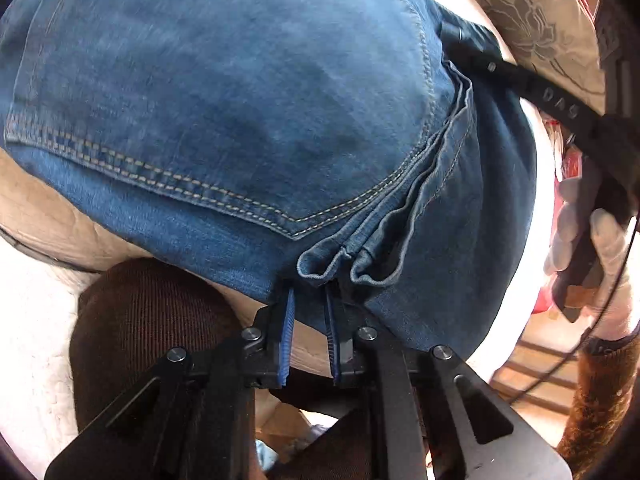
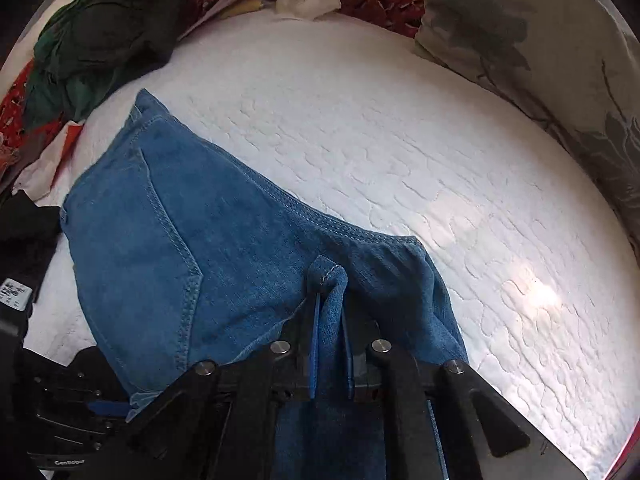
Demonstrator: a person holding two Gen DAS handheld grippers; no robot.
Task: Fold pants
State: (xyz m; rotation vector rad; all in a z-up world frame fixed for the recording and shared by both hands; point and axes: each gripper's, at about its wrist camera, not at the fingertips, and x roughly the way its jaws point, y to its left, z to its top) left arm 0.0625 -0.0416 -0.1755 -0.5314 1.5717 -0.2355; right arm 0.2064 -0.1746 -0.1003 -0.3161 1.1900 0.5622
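Left wrist view: the left gripper (image 1: pixel 310 292) stands with its blue-padded fingers (image 1: pixel 289 320) slightly parted, their tips buried under the bunched hem folds of the blue denim pants (image 1: pixel 240 100); whether cloth is actually pinched there cannot be told. The pants fill the far field, a stitched back pocket (image 1: pixel 200 128) facing the camera. At far right the right gripper (image 1: pixel 472 40) meets the denim edge; raised letters on its black arm read roughly "DAS". A gloved hand (image 1: pixel 592 248) holds its handle. A brown ribbed garment (image 1: pixel 152 320) lies near left.

Right wrist view: the right gripper (image 2: pixel 330 300) is clamped on a fold of the pants (image 2: pixel 180 232), denim packed between its blue fingers (image 2: pixel 314 340). The pants spread far and left from the fingers across a white quilted mattress (image 2: pixel 400 140). Near left, the other tool's black body (image 2: pixel 72 420) bears "GenRobot"; a small white label (image 2: pixel 14 292) is unreadable. A dark green garment (image 2: pixel 92 40) lies far left, a floral pillow (image 2: pixel 520 40) far right.
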